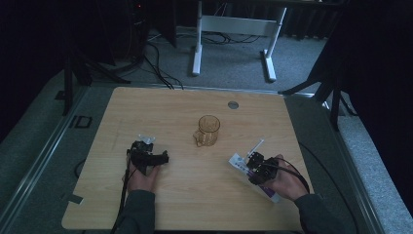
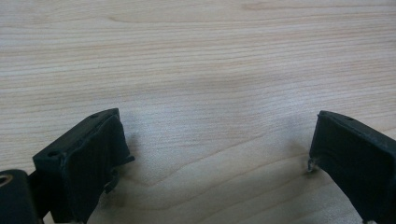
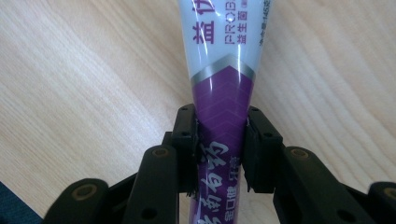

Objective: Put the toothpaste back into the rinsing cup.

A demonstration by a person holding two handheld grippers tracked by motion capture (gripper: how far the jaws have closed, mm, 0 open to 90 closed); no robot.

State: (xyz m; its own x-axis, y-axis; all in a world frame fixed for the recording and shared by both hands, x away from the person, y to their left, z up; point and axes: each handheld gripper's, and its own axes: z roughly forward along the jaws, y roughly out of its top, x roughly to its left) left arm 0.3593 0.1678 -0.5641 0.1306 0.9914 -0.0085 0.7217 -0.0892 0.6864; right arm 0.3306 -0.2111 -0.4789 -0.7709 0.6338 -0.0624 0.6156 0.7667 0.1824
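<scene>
The right gripper (image 3: 220, 140) had its jaws clamped on the tube (image 3: 224, 70) lying on the bench (image 1: 195, 195); the left gripper (image 2: 217, 154) rested with jaws spread, nothing between.

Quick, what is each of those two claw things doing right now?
Left gripper: open, nothing between its jaws, just bare table.
Right gripper: closed on the purple-and-white toothpaste tube.

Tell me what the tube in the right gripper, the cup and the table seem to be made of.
Tube: likely soft glossy plastic, judging by the streak highlights on its white and purple print.
Cup: amber, see-through, so plastic or glass; cannot tell which.
Table: pale wood or wood-look laminate, matte, with visible grain lines.
</scene>
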